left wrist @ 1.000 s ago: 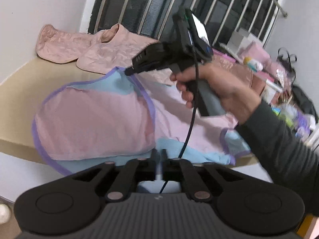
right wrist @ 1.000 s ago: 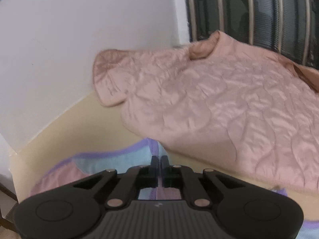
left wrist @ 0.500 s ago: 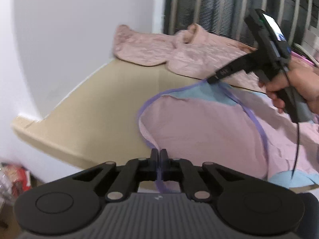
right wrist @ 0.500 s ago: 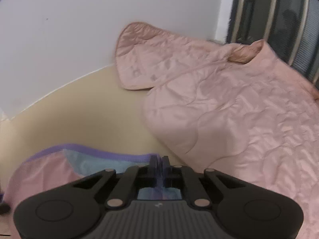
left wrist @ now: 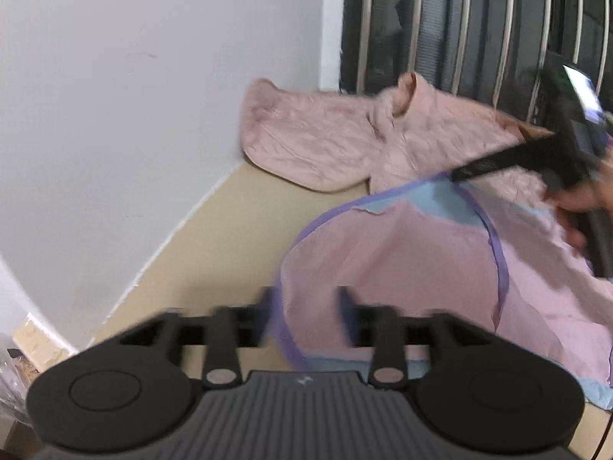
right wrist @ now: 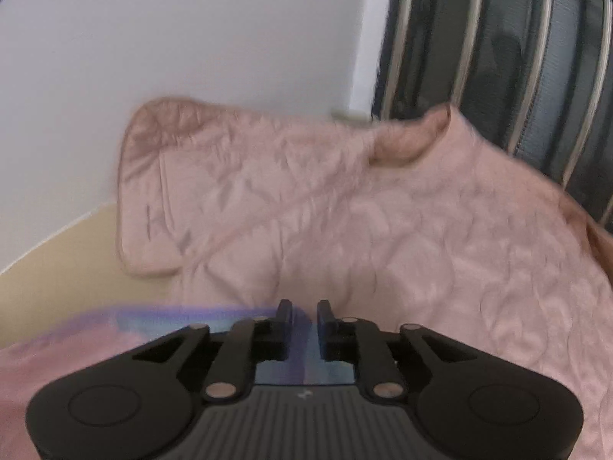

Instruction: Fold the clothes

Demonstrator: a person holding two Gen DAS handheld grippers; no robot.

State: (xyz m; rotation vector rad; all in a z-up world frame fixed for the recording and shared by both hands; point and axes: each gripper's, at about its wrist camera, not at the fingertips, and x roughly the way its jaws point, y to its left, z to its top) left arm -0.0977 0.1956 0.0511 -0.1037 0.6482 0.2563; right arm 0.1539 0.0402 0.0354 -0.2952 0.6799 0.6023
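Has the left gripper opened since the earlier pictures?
Yes. The left gripper was shut on the purple hem; now its fingers stand apart above the table.

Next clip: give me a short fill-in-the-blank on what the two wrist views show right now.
1. The fingers of the left gripper stand ____, with the garment's edge between them.
2. The pink garment on the table has a ____ trim along its edge.
3. The quilted pink jacket lies at the back of the table, against the ____.
4. The right gripper is ____.

Missing words: apart; purple; wall; open
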